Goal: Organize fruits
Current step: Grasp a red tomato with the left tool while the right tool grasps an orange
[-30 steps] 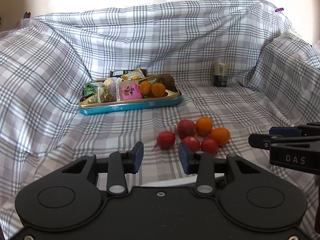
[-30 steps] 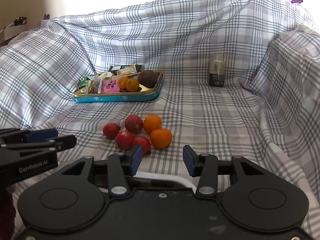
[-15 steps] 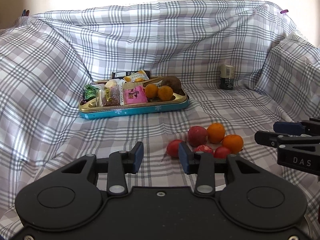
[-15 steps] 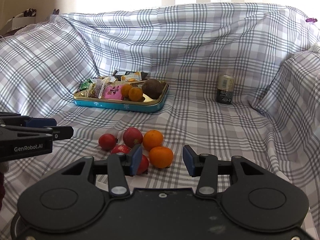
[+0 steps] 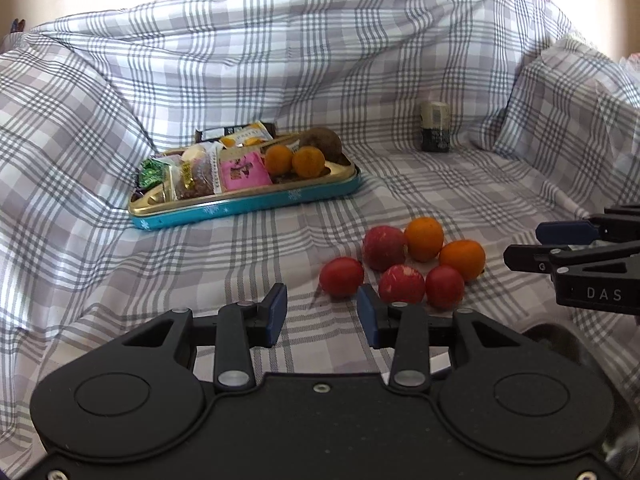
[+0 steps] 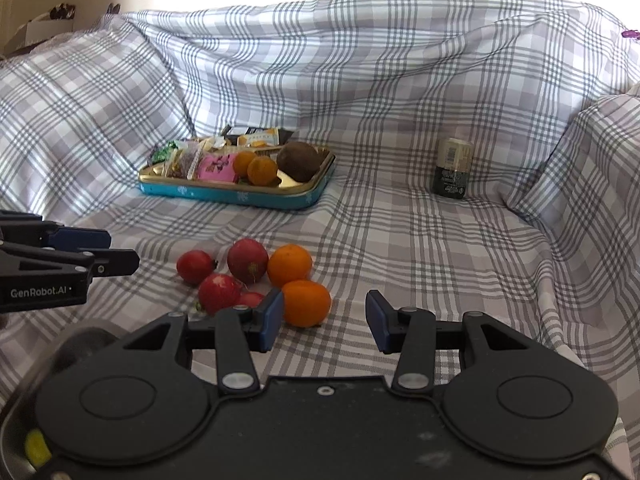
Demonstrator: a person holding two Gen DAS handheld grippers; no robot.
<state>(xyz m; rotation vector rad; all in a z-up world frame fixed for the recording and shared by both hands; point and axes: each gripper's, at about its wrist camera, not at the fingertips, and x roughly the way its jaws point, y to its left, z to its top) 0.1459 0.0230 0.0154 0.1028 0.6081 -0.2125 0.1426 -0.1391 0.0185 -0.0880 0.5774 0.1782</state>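
Observation:
A cluster of loose fruit lies on the checked cloth: several red fruits [image 5: 341,276] [image 6: 195,266] and two oranges [image 5: 462,260] [image 6: 306,303]. A teal and gold tray [image 5: 248,206] [image 6: 240,196] farther back holds snack packets, two small oranges [image 5: 308,162] and a brown fruit [image 6: 298,161]. My left gripper [image 5: 322,314] is open and empty, just short of the cluster's left side. My right gripper [image 6: 324,320] is open and empty, with the nearest orange just ahead of its left finger. Each gripper shows at the edge of the other's view.
A small dark jar [image 5: 435,126] [image 6: 452,170] stands at the back right. The cloth rises into a backrest behind and cushions at both sides. A pale metal rim [image 6: 16,440] shows under the right gripper at the lower left.
Both grippers have pulled back and tilted a little; the fruit cluster sits lower and closer to the fingers in the right view. Both stay open. No fruit has moved.

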